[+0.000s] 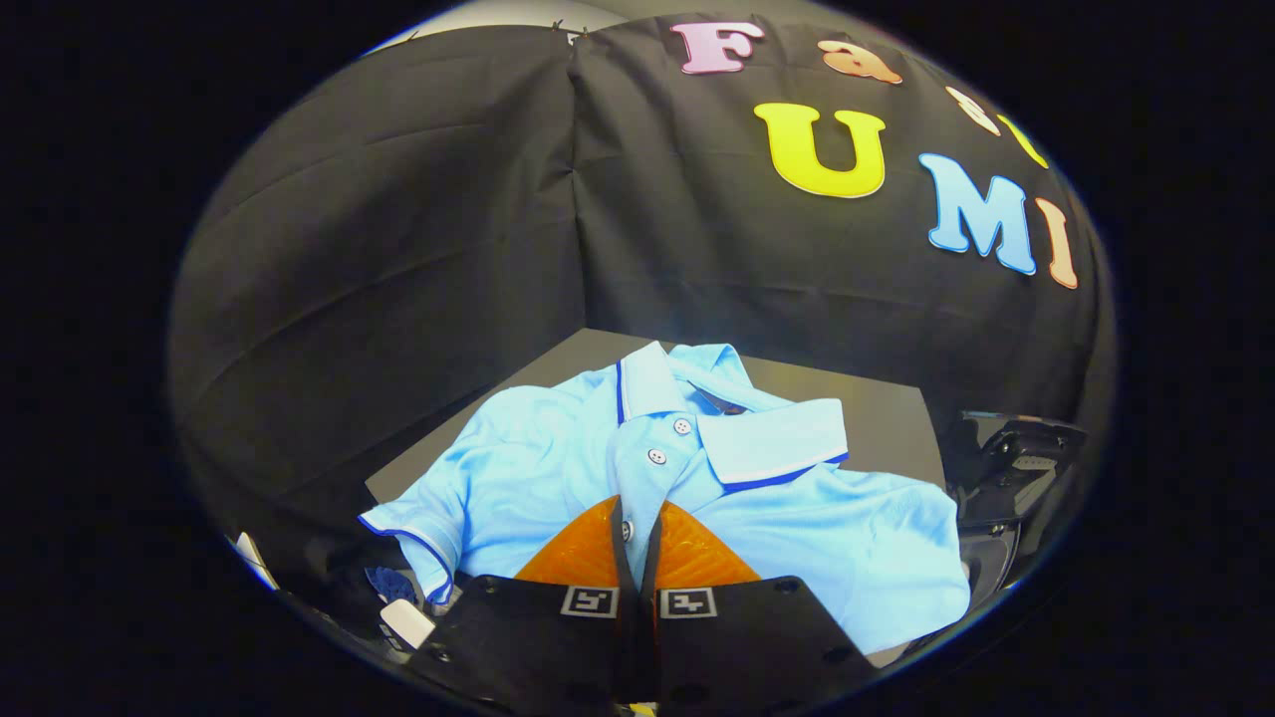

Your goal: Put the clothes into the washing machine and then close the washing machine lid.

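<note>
Where black cloth walls the booth | shirt (558, 468) on dark table (887, 418) | gripper (637, 518) closed

A staged recording booth, not a home. Black cloth walls (398, 249) hang from 9 to 3 o'clock, meeting at a 12 o'clock corner behind a dark table (877, 418).

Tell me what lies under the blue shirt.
The shirt lies spread on a dark table, which shows beyond the collar. The table beneath the shirt is covered. The hand-held gripper hovers over the placket, fingers nearly together.
</note>
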Motion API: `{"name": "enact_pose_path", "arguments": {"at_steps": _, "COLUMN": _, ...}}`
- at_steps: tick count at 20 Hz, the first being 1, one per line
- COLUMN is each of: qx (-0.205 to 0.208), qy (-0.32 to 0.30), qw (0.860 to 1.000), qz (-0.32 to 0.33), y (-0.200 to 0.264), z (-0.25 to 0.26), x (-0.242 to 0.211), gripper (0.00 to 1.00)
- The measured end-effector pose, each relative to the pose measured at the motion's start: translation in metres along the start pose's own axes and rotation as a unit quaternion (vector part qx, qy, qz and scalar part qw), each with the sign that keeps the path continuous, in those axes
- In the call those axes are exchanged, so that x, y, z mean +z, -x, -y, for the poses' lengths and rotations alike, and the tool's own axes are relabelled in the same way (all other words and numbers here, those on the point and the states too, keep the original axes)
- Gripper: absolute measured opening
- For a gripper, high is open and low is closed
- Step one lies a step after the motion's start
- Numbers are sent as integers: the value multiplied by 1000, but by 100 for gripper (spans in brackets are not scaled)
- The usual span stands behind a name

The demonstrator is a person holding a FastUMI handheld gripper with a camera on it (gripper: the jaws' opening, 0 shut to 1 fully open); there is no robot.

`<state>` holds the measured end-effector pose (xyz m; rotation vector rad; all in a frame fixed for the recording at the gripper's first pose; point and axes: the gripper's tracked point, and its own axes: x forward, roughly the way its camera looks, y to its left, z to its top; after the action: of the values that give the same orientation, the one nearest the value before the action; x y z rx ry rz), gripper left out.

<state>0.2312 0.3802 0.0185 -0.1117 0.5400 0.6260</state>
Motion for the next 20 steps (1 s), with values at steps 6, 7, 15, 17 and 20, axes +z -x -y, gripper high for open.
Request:
{"name": "enact_pose_path", "arguments": {"at_steps": 6, "qx": 28, "qy": 8, "qw": 995, "qz": 90, "y": 39, "z": -22, "x": 78, "gripper": 1}}
{"name": "enact_pose_path", "arguments": {"at_steps": 7, "qx": 32, "qy": 15, "qw": 994, "qz": 105, "y": 48, "z": -25, "x": 93, "gripper": 1}}
{"name": "enact_pose_path", "arguments": {"at_steps": 15, "qx": 75, "qy": 38, "qw": 982, "qz": 168, "y": 111, "z": -29, "x": 149, "gripper": 1}}
{"name": "enact_pose_path", "arguments": {"at_steps": 17, "qx": 76, "qy": 35, "qw": 982, "qz": 169, "y": 120, "z": -15, "x": 148, "gripper": 1}}
{"name": "enact_pose_path", "arguments": {"at_steps": 20, "qx": 64, "qy": 23, "qw": 983, "qz": 171, "y": 134, "z": 19, "x": 141, "gripper": 1}}
